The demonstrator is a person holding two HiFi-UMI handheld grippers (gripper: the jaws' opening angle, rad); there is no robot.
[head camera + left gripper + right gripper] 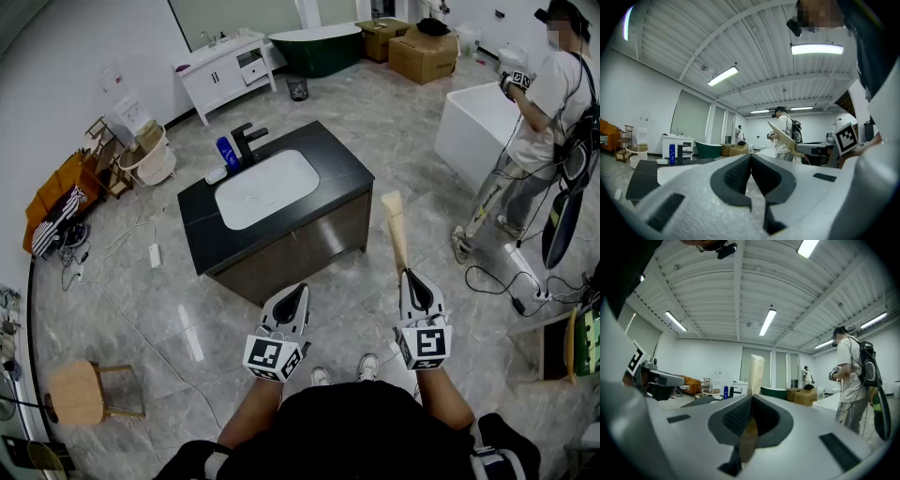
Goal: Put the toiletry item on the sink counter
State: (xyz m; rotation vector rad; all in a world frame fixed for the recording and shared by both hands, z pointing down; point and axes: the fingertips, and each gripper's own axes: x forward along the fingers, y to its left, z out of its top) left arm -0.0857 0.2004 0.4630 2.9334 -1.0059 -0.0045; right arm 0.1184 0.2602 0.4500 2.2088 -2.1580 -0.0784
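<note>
My right gripper [410, 274] is shut on the lower end of a long, flat, pale tan toiletry item [396, 232]. The item sticks out ahead of the jaws, over the floor just right of the black sink counter [202, 220]. In the right gripper view the item [756, 373] rises straight from the closed jaws [752, 397]. My left gripper [298, 289] is shut with nothing in it, its tip near the counter's front edge; its jaws [750, 157] meet. The counter carries a white basin [267, 188], a black faucet [246, 141], a blue bottle [227, 152] and a white soap bar [216, 175].
A white bathtub [478, 122] stands at the right with a person [548, 103] beside it and cables on the floor. Farther back are a green tub [319, 47], a white vanity [225, 70] and cardboard boxes [422, 52]. A wooden stool [84, 392] is at the lower left.
</note>
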